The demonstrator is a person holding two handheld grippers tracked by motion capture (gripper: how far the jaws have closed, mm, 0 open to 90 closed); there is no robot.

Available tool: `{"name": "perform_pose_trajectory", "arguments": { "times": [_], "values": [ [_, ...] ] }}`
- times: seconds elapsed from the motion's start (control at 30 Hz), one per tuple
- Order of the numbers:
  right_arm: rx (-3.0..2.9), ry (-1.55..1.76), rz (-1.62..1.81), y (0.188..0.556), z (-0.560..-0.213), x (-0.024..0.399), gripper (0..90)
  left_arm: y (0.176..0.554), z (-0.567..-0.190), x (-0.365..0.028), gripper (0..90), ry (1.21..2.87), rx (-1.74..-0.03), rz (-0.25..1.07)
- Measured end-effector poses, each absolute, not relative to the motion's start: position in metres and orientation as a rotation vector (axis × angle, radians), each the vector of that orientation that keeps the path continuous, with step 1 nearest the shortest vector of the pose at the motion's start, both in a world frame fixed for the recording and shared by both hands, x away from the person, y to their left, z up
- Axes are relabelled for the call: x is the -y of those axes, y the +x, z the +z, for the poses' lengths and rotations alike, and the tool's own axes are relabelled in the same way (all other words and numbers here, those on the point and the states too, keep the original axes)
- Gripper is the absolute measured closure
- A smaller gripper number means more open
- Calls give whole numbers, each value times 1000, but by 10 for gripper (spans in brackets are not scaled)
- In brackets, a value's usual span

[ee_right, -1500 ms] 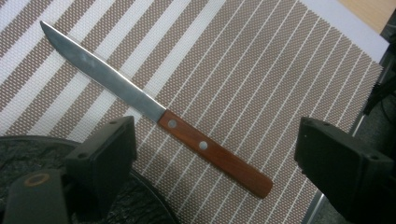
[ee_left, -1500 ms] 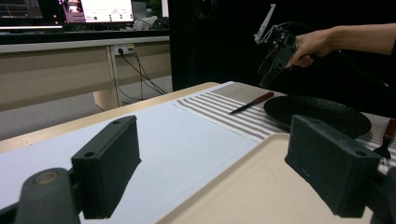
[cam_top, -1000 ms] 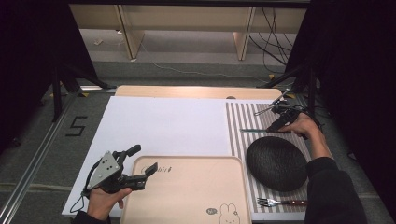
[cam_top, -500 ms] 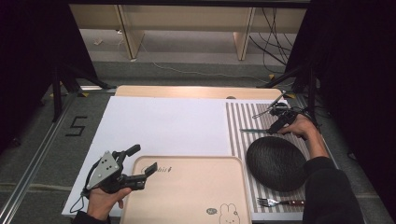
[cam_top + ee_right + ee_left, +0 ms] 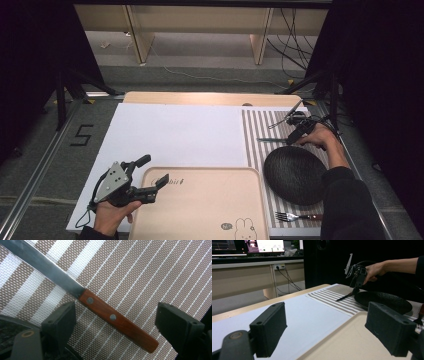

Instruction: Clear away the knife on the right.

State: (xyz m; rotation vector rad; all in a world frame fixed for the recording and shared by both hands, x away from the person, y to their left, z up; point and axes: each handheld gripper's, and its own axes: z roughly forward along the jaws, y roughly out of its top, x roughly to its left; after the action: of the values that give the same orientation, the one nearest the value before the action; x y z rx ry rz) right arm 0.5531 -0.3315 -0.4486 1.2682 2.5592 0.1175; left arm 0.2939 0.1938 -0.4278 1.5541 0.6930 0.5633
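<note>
A knife [image 5: 110, 316] with a brown wooden handle and steel blade lies on the striped placemat [image 5: 257, 132]. My right gripper [image 5: 115, 322] hovers open right over its handle, one jaw on each side, not touching it. In the high view that gripper [image 5: 295, 134] is at the mat's far right, just beyond the black plate [image 5: 295, 174]. My left gripper [image 5: 150, 175] is open and holds nothing, at the near left corner of the beige tray [image 5: 200, 205]. The left gripper view shows the knife [image 5: 344, 297] slanting beside the plate [image 5: 384, 301].
A fork [image 5: 295, 217] with a wooden handle lies on the mat near the front edge, right of the tray. A white sheet [image 5: 175, 135] covers the table's left and middle. The tray carries a small rabbit print [image 5: 243, 226].
My right gripper has come down and toward the plate, closing in over the knife's handle. The left gripper has stayed in place.
</note>
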Motion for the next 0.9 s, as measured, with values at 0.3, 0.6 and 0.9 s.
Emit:
{"name": "perform_pose_trajectory", "arguments": {
  "times": [0.3,0.6,0.9],
  "values": [
    [-2561,1287,91,554,-451,332,221,294,-428,-193,162,1557,-692,564],
    [-2566,1294,81,554,-453,331,246,294,-428,-193,167,1558,-690,561],
    [-2580,1288,61,554,-452,329,298,294,-428,-194,161,1556,-700,564]
  ]
}}
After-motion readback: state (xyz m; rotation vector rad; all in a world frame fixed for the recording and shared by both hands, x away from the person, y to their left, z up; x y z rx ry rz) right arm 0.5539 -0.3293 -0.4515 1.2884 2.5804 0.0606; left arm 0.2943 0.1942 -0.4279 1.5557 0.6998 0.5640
